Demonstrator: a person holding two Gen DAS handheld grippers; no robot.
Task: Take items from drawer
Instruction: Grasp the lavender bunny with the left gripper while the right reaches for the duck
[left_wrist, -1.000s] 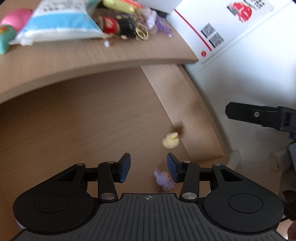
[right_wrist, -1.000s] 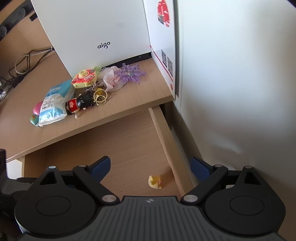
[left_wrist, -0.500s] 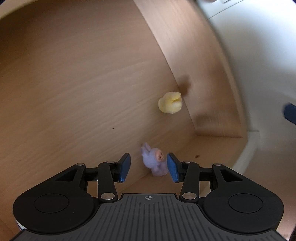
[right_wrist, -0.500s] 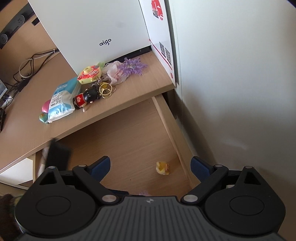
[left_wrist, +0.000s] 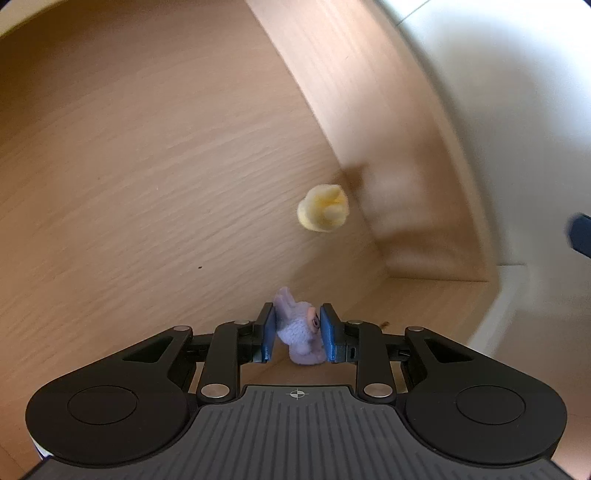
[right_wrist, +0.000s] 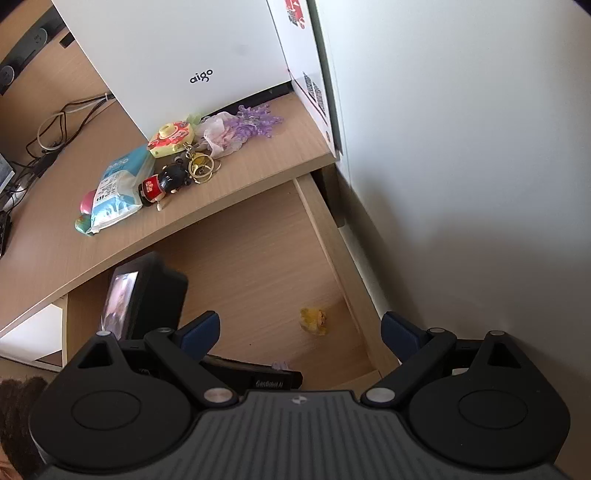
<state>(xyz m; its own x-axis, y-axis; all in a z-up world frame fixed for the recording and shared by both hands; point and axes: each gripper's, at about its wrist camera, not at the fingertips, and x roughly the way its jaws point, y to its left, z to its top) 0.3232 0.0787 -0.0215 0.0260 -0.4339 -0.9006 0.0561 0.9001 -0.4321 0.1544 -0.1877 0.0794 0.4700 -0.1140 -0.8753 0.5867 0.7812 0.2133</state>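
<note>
two toys sit in the open drawer (left_wrist: 155, 155): one purple toy (left_wrist: 300, 334) near the front right corner and one yellow toy (left_wrist: 323, 207) further in, by the right wall. the left gripper (left_wrist: 298, 338) has just been closing, and its two blue pads now press the purple toy from both sides. the right gripper (right_wrist: 300, 330) hangs above the drawer, jaws wide apart with nothing between them. on the desk (right_wrist: 48, 229) lies one wipes pack (right_wrist: 116, 190) and one doll (right_wrist: 166, 181).
</note>
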